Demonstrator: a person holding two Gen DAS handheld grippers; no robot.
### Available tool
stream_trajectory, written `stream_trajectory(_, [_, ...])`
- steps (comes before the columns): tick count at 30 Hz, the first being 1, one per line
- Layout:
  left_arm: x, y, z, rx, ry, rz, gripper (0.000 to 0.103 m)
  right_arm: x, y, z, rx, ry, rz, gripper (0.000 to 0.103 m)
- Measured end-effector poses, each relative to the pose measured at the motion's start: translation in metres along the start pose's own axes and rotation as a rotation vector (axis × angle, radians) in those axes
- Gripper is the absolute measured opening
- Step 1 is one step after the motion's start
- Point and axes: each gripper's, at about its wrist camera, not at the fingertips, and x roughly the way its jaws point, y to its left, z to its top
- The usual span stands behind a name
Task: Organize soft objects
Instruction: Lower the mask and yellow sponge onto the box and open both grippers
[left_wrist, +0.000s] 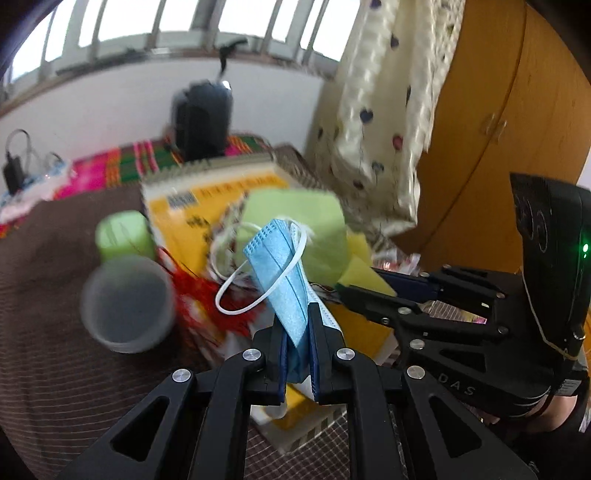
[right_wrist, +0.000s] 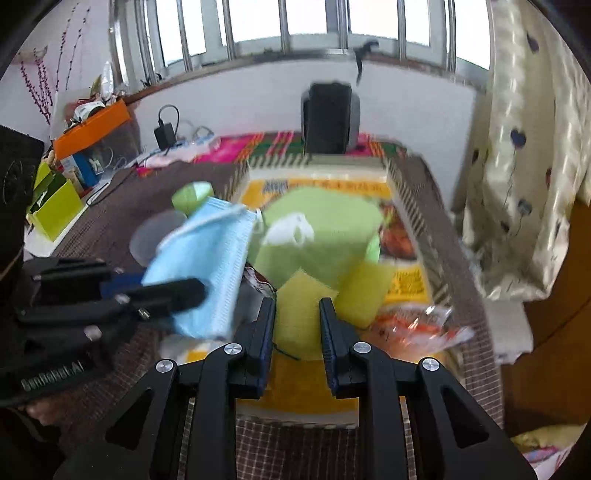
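The blue face mask (left_wrist: 286, 280) is pinched upright in the left gripper (left_wrist: 297, 325), raised above a yellow book (left_wrist: 199, 218) whose blurred cover writing cannot be read. The right gripper (right_wrist: 297, 314) bears "DAS" on its body, and its jaws stand partly apart around a yellow sponge (right_wrist: 299, 317), though contact is unclear. A green cloth (right_wrist: 325, 232) lies on the book, on a brown checked tablecloth (left_wrist: 55, 350) under barred windows (right_wrist: 258, 22).

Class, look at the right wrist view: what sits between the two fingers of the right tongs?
A yellow sponge sits between the fingers of the right tongs, which flank it closely. Whether they grip it is unclear. The left wrist view suggests they do.
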Motion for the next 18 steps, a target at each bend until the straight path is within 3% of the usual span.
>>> stream_trajectory(3, [0.025,0.003,-0.001,-0.005,0.048,0.001,0.009,0.017,-0.007,-0.001,0.012,0.028,0.001,0.025])
stream_trajectory(7, [0.040,0.000,0.012,0.021,0.043,0.030,0.011,0.031,-0.017,0.009,0.038,0.032,-0.001,0.030])
stream_trajectory(9, [0.037,-0.002,0.017,0.026,0.028,0.054,0.019,0.027,-0.018,0.012,0.037,0.022,-0.046,0.033])
stream_trajectory(11, [0.028,-0.004,0.018,0.036,0.002,0.076,0.039,0.016,-0.019,0.011,0.034,-0.007,-0.076,0.036])
stream_trajectory(13, [0.019,-0.004,0.018,0.040,-0.013,0.095,0.049,0.005,-0.023,0.005,0.060,-0.016,-0.081,0.044])
stream_trajectory(18, [-0.008,-0.015,0.006,0.054,-0.051,0.125,0.054,-0.020,-0.012,-0.006,0.048,-0.027,-0.096,0.046])
